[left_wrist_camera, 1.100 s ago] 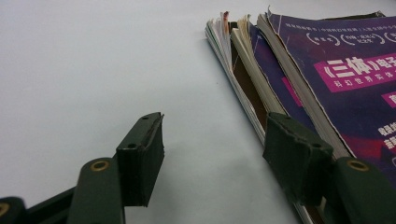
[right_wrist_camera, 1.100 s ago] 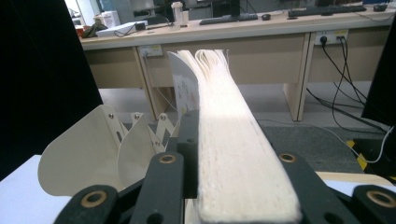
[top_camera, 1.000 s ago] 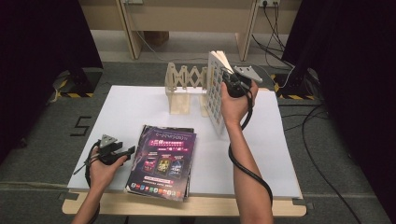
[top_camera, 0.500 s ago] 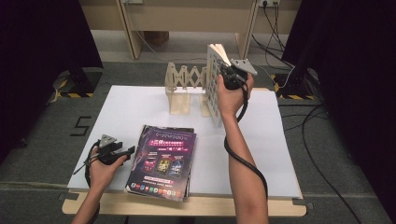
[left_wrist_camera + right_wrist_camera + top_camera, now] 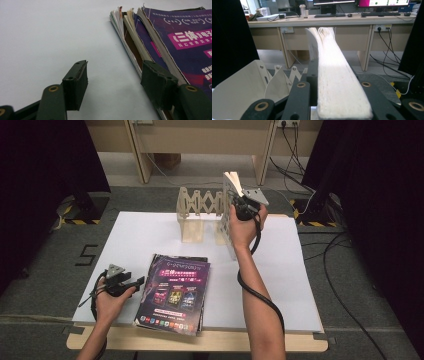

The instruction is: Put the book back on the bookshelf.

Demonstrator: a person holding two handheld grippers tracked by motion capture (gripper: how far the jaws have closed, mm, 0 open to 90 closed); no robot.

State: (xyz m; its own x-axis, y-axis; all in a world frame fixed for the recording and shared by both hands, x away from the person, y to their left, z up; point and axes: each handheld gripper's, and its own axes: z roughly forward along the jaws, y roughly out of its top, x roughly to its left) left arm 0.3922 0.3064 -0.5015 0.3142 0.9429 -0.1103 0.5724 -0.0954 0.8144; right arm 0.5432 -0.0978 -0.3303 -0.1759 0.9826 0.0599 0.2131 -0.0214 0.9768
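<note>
My right gripper [image 5: 243,206] is shut on a thick white magazine [image 5: 227,222], held upright on edge at the right end of the wooden accordion rack [image 5: 199,203]. In the right gripper view its page edges [image 5: 337,75] run up between the jaws, with the rack's pale panels [image 5: 249,82] at lower left. A stack of magazines [image 5: 175,292] with a purple cover lies flat near the table's front edge. My left gripper [image 5: 136,283] rests just left of that stack, open, with bare table between its fingers [image 5: 75,85] and the stack's spines [image 5: 130,42] beside the right one.
A white sheet [image 5: 300,270] covers the table, with free room at right and back left. Desk legs and cables [image 5: 305,170] stand on the floor behind the table. Dark curtains hang on both sides.
My right hand has shifted slightly left with the upright magazine, closer to the rack's right end. The left hand and the stack have not moved.
</note>
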